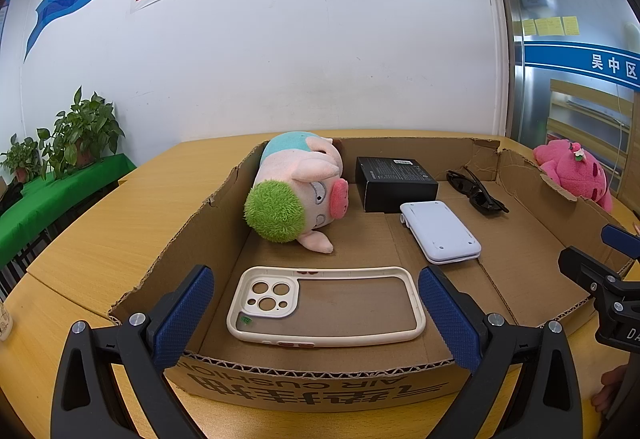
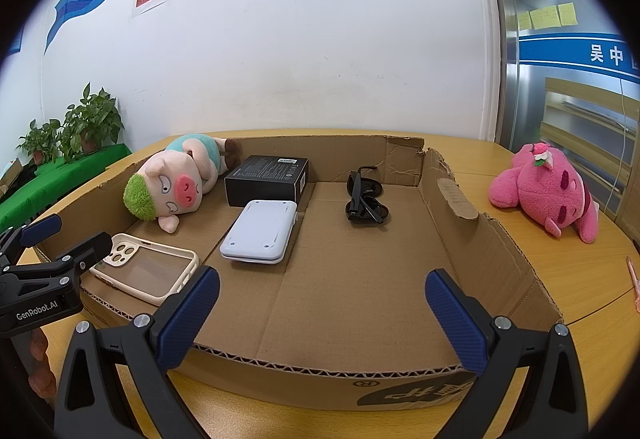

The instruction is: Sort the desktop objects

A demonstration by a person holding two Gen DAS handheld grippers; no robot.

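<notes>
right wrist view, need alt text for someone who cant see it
An open hand-held gripper hovers over the near edge of a shallow cardboard box on a wooden table. Inside lie a pig plush, phone case, black box, white device and sunglasses. A pink plush lies outside, right.

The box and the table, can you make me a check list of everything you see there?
Surface: wooden table, torn cardboard box on it.
Job's things: in box, pig plush, phone case, black carton, white device, sunglasses; pink plush outside.
Clutter: pink pen.
Grippers: left tongs and right tongs open, empty.
Cables: white cord beyond table.
Surroundings: potted plants, white wall.
</notes>
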